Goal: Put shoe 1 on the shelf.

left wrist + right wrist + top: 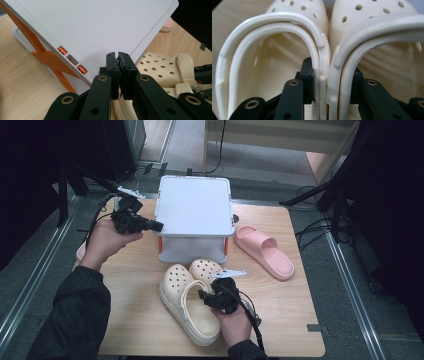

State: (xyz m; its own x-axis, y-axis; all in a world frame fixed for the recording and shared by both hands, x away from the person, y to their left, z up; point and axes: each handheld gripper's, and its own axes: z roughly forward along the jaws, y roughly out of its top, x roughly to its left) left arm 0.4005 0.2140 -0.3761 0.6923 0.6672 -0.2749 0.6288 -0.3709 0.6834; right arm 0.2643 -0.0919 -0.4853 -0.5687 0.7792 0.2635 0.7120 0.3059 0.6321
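Right gripper view: right gripper jaws pinch both cream clogs together at inner walls, not lifted yet; left gripper shut, empty, w/ box lid raised.

I see pale matt foam-like clogs, smooth on the rims, finely ribbed along the strap edges and stippled inside, either side of my right fingers, which are matt black plastic with brass-coloured rivets. Just beyond my left fingers the box lid looks smooth matt grey plastic with orange plastic clips. The surface is light wood grain, satin.
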